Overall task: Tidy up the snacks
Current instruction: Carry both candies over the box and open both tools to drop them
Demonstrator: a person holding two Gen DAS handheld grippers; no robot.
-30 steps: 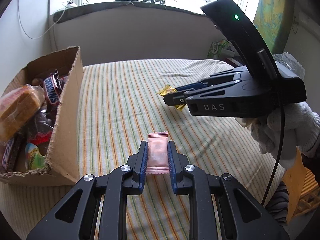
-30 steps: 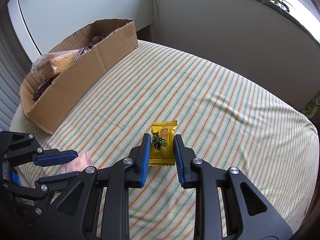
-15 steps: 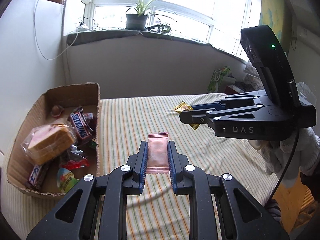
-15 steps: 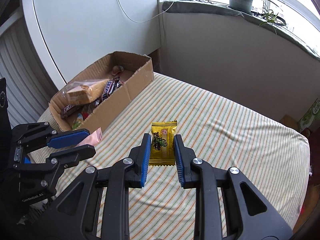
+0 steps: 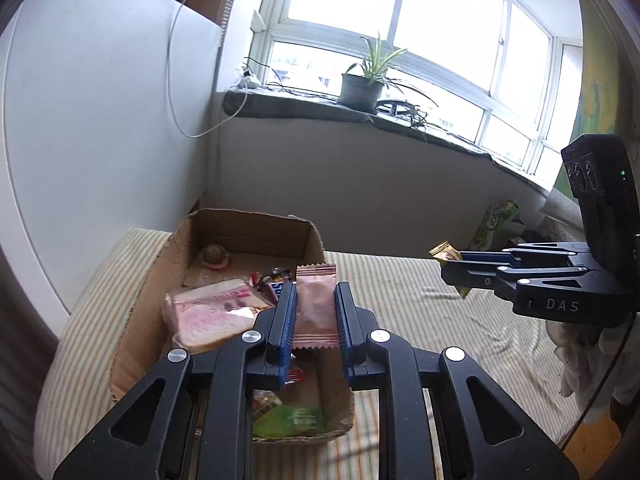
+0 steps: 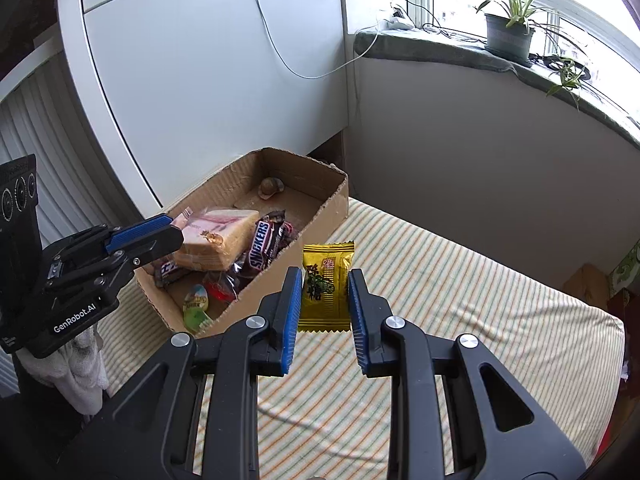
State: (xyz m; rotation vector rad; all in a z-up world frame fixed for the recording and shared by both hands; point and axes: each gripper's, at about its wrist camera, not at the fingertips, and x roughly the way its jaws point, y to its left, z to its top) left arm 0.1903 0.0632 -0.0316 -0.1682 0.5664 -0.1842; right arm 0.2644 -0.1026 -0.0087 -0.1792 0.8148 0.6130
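The left gripper (image 5: 315,312) is clamped tight on a pale pink, crimp-edged sachet (image 5: 315,305), held at frame centre over the ragged corrugated cardboard box (image 5: 176,252). The right gripper (image 6: 325,300) pinches a glossy gold foil candy (image 6: 326,286) at centre, above the striped woven cloth (image 6: 460,292) just right of the box. The right wrist view reads the box's contents clearly: a plastic-wrapped sandwich wedge (image 6: 220,240) and a Snickers bar (image 6: 262,245). Only the left wrist view catches the person's white knitted glove (image 5: 576,344) at far right.
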